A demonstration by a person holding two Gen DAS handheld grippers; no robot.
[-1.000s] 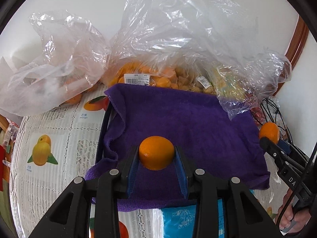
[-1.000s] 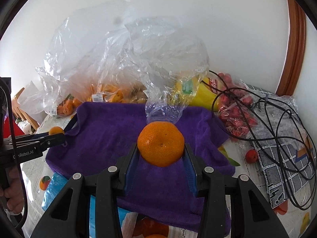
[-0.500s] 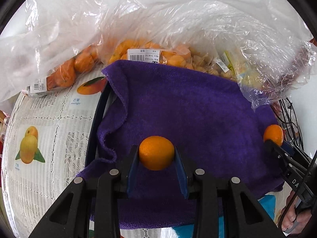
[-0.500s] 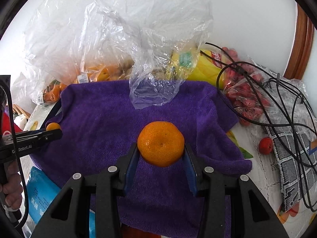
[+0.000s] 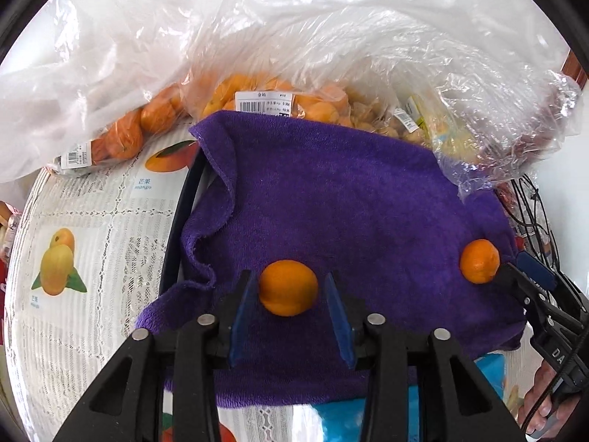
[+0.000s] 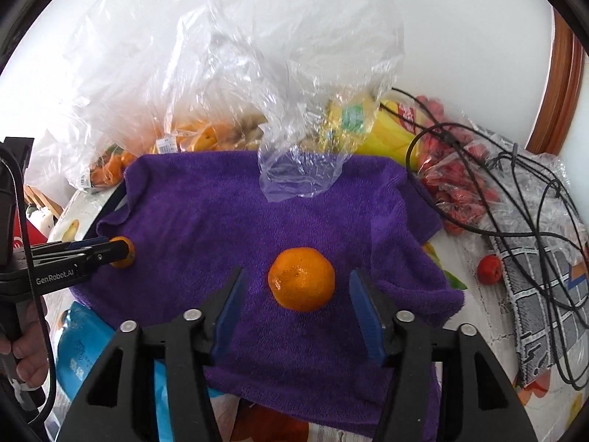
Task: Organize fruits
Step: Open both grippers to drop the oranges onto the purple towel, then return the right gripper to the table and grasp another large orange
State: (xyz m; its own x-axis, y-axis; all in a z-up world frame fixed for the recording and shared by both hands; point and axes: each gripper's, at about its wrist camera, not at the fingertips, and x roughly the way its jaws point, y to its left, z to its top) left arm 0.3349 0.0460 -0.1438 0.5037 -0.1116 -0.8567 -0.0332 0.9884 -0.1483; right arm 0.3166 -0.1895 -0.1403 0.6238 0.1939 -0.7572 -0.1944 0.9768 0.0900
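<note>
**Two oranges sit on the purple towel**

Two grippers point down at a purple towel [image 5: 349,202] spread on the surface [image 5: 92,221]. The left gripper [image 5: 291,304] has its jaws opening. A small orange [image 5: 288,287] lies on the towel between them. The blue pads are just off its sides. The right gripper [image 6: 300,304] has its jaws opening too, and they stand wider. A bigger orange [image 6: 302,279] rests on the towel between them, with a gap on each side. Behind the towel are clear plastic bags [image 6: 221,92] with more oranges inside. Black cables [image 6: 515,202] lie to the right, near a small red fruit [image 6: 489,269].
</note>
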